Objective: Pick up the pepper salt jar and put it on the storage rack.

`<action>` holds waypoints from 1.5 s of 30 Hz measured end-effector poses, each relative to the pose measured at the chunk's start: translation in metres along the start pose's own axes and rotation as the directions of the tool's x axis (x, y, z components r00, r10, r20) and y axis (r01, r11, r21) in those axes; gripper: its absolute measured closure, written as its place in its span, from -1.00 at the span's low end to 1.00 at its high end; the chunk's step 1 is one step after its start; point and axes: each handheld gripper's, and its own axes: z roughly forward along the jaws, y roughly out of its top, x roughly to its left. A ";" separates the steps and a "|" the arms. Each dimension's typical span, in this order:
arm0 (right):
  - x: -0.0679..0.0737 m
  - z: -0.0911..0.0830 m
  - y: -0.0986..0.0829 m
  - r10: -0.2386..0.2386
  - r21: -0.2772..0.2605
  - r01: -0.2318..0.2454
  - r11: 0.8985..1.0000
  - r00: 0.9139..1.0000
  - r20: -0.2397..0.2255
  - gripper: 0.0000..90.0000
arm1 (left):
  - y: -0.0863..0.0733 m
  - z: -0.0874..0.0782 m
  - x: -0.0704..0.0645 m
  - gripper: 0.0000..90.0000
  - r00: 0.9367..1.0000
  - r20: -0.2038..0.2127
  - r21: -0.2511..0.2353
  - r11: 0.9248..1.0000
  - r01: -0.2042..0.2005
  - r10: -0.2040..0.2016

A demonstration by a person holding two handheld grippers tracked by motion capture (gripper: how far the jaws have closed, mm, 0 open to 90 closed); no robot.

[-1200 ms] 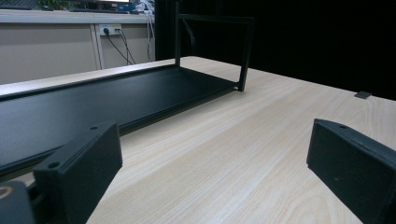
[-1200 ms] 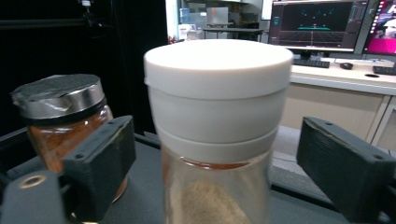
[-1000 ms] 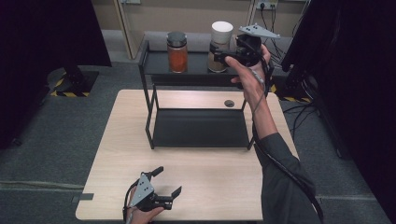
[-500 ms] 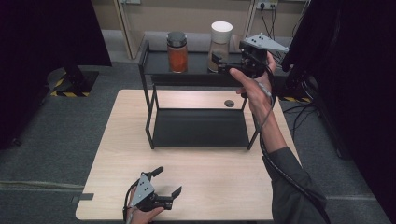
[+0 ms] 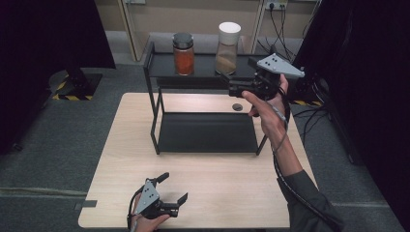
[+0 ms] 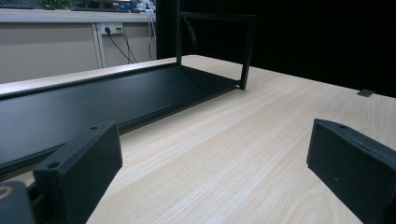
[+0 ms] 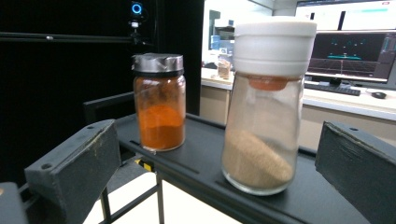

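Down at the near edge of the tabletop (image 5: 208, 193), the left gripper (image 5: 170, 194) rests low in the person's hand, its fingers (image 6: 79, 168) spread wide apart with bare wood between them. From its own view, the black lower tray (image 6: 93, 100) of the shelf rack (image 5: 157, 96) lies just ahead on the wood. Farther back and higher, the right gripper (image 5: 231, 87) is held up at the level of the rack's top shelf (image 7: 205, 163), at its right end, with the grey plate on top. Its fingers (image 7: 74, 172) are also wide apart and grip nothing; the white-capped jar (image 7: 266, 107), holding a slanted heap of tan powder, stands upright on that shelf just in front of the gap between them. Whether the fingertips already flank the jar or stop short of it is hard to judge, though nothing appears to touch the glass. Beyond it, near the middle of the shelf, the orange spice jar (image 7: 159, 105) with a grey lid stands upright, clearly apart from the first.
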 end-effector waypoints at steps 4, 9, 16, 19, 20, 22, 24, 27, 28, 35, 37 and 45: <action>0.000 -0.005 -0.007 -0.001 -0.006 0.001 1.000 1.000 -0.017 -0.99 | 0.000 0.000 0.000 -0.94 1.000 0.000 0.000 1.000 0.001 -0.001; 0.001 -0.011 -0.014 -0.002 -0.013 0.002 1.000 0.999 -0.038 -0.99 | 0.000 0.000 0.000 -0.94 1.000 -0.001 -0.002 1.000 0.001 -0.001; 0.005 -0.019 -0.024 -0.017 -0.019 0.016 1.000 0.998 -0.055 -0.99 | 0.000 0.000 0.000 -0.94 1.000 -0.002 -0.002 1.000 0.000 0.000; 0.006 -0.023 -0.031 -0.020 -0.021 0.019 1.000 0.998 -0.066 -0.99 | 0.000 0.000 0.000 -0.94 1.000 -0.002 -0.002 1.000 -0.001 0.001; 0.007 -0.024 -0.033 -0.023 -0.020 0.021 1.000 0.997 -0.070 -0.99 | 0.000 0.000 0.000 -0.94 1.000 -0.002 -0.003 1.000 -0.001 0.001; 0.008 -0.026 -0.038 -0.020 -0.021 0.018 1.000 0.997 -0.078 -0.99 | 0.000 0.000 0.000 -0.94 1.000 -0.003 -0.003 1.000 -0.002 0.002; 0.009 -0.028 -0.043 -0.018 -0.018 0.016 1.000 0.996 -0.085 -0.99 | 0.000 0.000 0.000 -0.94 1.000 -0.003 -0.004 1.000 -0.001 0.001; 0.011 -0.030 -0.050 -0.024 -0.019 0.023 1.000 0.996 -0.088 -0.99 | 0.000 -0.001 0.000 -0.94 1.000 -0.004 -0.005 1.000 -0.002 0.002; 0.011 -0.031 -0.052 -0.023 -0.018 0.021 1.000 0.996 -0.092 -0.99 | 0.000 -0.001 0.000 -0.94 1.000 -0.004 -0.005 1.000 -0.001 0.001; 0.012 -0.038 -0.066 -0.013 -0.019 0.011 1.000 0.995 -0.101 -0.99 | 0.000 -0.001 0.000 -0.94 1.000 -0.004 -0.004 1.000 -0.003 0.003; 0.013 -0.041 -0.071 -0.017 -0.020 0.015 1.000 0.995 -0.097 -0.99 | 0.000 -0.001 0.000 -0.94 1.000 -0.004 -0.004 1.000 -0.003 0.003; 0.010 -0.051 -0.091 0.009 -0.014 -0.011 1.000 0.994 -0.105 -0.99 | 0.000 0.000 -0.001 -0.94 1.000 -0.005 -0.004 1.000 -0.003 0.003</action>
